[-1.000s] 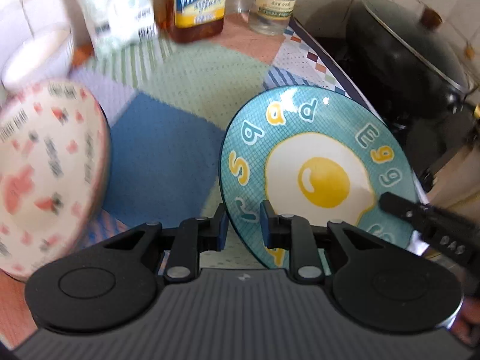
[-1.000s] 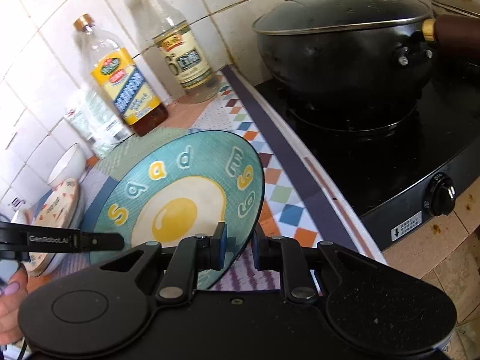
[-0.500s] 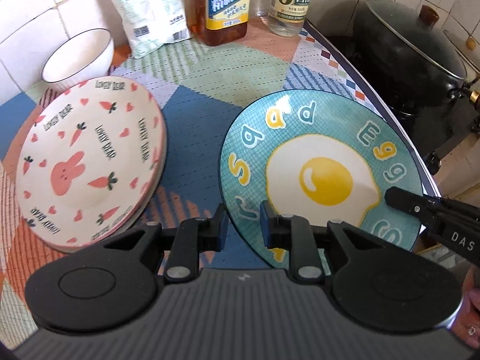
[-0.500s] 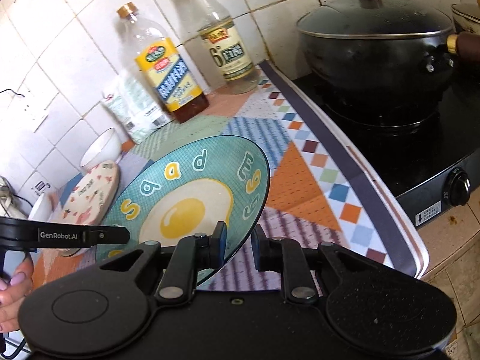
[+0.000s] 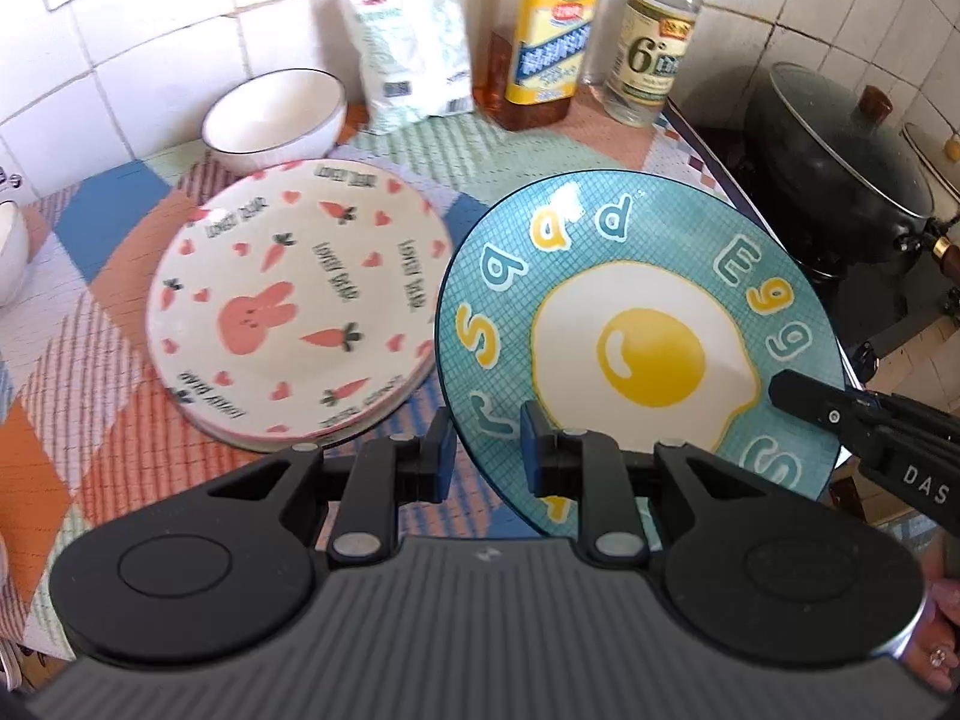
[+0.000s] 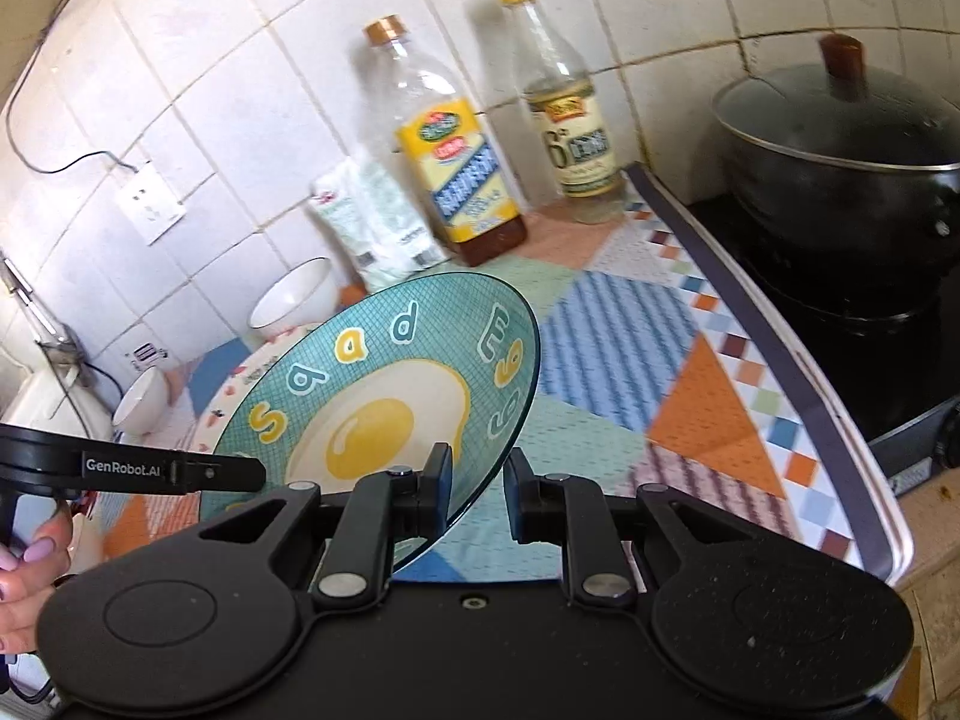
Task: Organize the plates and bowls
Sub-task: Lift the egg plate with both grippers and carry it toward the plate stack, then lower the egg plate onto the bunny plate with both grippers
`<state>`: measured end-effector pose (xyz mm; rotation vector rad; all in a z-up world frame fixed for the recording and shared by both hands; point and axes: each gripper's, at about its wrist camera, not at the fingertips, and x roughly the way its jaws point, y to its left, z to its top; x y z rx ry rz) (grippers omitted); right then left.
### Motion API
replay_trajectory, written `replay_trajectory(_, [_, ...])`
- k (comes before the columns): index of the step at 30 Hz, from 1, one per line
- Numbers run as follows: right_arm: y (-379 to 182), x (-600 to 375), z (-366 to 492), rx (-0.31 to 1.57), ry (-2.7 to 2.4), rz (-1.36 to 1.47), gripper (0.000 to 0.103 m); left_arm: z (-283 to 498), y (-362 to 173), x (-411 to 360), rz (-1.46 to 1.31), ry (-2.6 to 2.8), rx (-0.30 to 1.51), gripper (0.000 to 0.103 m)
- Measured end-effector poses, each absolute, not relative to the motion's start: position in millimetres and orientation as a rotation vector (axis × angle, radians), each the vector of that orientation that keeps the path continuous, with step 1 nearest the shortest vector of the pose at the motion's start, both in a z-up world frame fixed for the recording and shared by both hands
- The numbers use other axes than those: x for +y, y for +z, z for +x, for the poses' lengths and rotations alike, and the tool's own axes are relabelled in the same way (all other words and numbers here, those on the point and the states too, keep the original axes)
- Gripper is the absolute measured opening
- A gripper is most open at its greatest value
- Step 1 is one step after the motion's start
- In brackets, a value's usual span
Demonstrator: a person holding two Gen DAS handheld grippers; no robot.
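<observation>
On the counter, 2 plates, 2 bowls; both hand-held grippers clamp the egg plate.

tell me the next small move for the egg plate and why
Probably carry the egg plate leftward over the bunny plate and lower it on top. Both the left gripper and right gripper pinch its rim, it is tilted off the mat, and the bunny plate lies flat beside it.

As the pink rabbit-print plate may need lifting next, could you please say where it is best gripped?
Grip the round pink rabbit-print plate by its raised near rim, coming in low from the front: it lies flat on the patterned mat, so only the thin edge fits between gripper fingers.
</observation>
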<state>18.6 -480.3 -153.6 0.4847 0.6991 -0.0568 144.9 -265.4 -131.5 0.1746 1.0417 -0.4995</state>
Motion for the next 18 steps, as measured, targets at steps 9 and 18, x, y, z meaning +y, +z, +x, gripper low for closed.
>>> replay_trajectory(9, [-137, -445, 43, 0.693, 0.042, 0.448, 0.023, 148, -112, -214, 0.124, -0.437, 1.007, 0.020])
replay_trajectory(18, [-137, -404, 83, 0.717, 0.161, 0.411, 0.023, 161, -110, -161, 0.089, -0.329, 1.003, 0.020])
